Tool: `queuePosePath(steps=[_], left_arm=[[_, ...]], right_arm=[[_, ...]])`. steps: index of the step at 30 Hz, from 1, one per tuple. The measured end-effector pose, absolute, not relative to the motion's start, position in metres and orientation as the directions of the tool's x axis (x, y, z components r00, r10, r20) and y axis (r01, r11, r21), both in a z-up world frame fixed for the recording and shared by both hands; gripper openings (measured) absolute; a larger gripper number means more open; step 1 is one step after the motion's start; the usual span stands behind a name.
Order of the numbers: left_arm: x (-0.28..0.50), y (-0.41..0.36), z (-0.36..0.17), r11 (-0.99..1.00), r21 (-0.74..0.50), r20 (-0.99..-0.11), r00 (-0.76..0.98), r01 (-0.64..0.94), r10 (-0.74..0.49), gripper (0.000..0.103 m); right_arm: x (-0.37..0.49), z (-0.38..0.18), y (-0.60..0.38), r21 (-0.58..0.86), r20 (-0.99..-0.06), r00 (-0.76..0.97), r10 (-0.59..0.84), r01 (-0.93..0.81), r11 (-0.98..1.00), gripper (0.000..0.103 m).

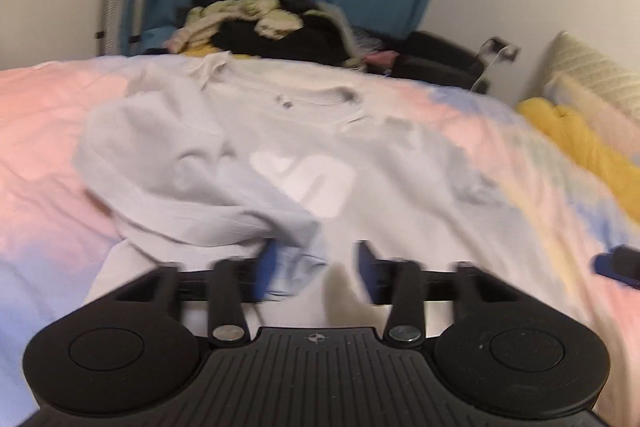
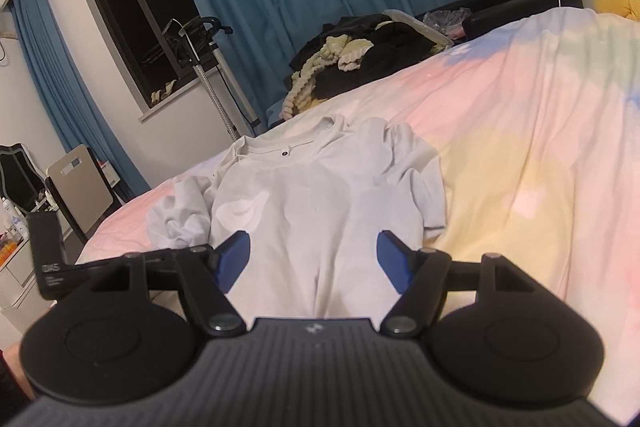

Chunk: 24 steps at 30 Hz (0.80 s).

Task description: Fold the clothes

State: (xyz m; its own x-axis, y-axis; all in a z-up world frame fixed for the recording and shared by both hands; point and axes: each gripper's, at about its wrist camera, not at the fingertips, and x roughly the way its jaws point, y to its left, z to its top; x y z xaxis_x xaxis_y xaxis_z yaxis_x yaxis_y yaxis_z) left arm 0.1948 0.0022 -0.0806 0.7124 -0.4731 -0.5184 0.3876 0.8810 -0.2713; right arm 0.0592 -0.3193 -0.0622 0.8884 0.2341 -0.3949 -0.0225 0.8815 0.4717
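Observation:
A pale grey T-shirt with a white print lies face up on the bed, collar away from me. Its left sleeve is folded in over the chest, and a blurred edge of that fold lies by the left pad of my left gripper, which is open just above the cloth. In the right wrist view the same T-shirt stretches ahead. My right gripper stands open over the shirt's lower body with nothing between its blue pads. A blue tip of the right gripper shows at the right edge of the left wrist view.
A pastel bed cover spreads wide on both sides. A heap of dark and cream clothes sits past the far edge. A yellow soft thing lies at right, and a black boxy device at left.

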Motion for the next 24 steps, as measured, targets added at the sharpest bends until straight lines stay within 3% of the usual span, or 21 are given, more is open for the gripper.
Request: queuePosePath(steps=[3,7,9,12,17,18,20,21,22,24], left_arm=[[0.192,0.027,-0.067,0.851,-0.392,-0.437,0.743,0.349,-0.506,0.072],[0.200,0.075,-0.069,0.789,-0.589,-0.373,0.808,0.174,-0.456,0.074],[0.210,0.097,-0.081,0.748,-0.662,-0.401,0.818,0.053,-0.413,0.073],[0.226,0.111,-0.103,0.733,-0.678,-0.475,0.797,-0.061,-0.374,0.073],[0.245,0.119,-0.116,0.691,-0.717,-0.478,0.786,-0.092,-0.391,0.072],[0.249,0.120,-0.116,0.685,-0.722,-0.477,0.785,-0.093,-0.396,0.065],[0.256,0.121,-0.116,0.673,-0.733,-0.473,0.782,-0.094,-0.405,0.036],[0.260,0.122,-0.116,0.668,-0.739,-0.471,0.781,-0.095,-0.410,0.010],[0.264,0.123,-0.116,0.661,-0.744,-0.469,0.780,-0.096,-0.415,0.003],[0.266,0.131,-0.108,0.655,-0.750,-0.445,0.801,-0.088,-0.401,0.003]], right_arm=[[0.059,-0.064,-0.320,0.481,-0.399,0.885,0.240,-0.020,0.877,0.071],[0.059,-0.067,-0.321,0.493,-0.405,0.881,0.247,-0.017,0.870,0.071],[0.059,-0.068,-0.322,0.499,-0.407,0.878,0.250,-0.016,0.866,0.071],[0.059,-0.071,-0.321,0.504,-0.416,0.873,0.254,-0.011,0.863,0.071],[0.063,-0.078,-0.317,0.504,-0.424,0.866,0.264,-0.016,0.863,0.071],[0.064,-0.079,-0.315,0.502,-0.427,0.865,0.265,-0.017,0.865,0.071],[0.066,-0.082,-0.313,0.496,-0.431,0.861,0.268,-0.021,0.868,0.071],[0.067,-0.083,-0.312,0.493,-0.433,0.861,0.267,-0.021,0.870,0.071],[0.067,-0.083,-0.311,0.490,-0.434,0.860,0.266,-0.022,0.871,0.071],[0.068,-0.084,-0.309,0.484,-0.437,0.859,0.265,-0.023,0.875,0.071]])
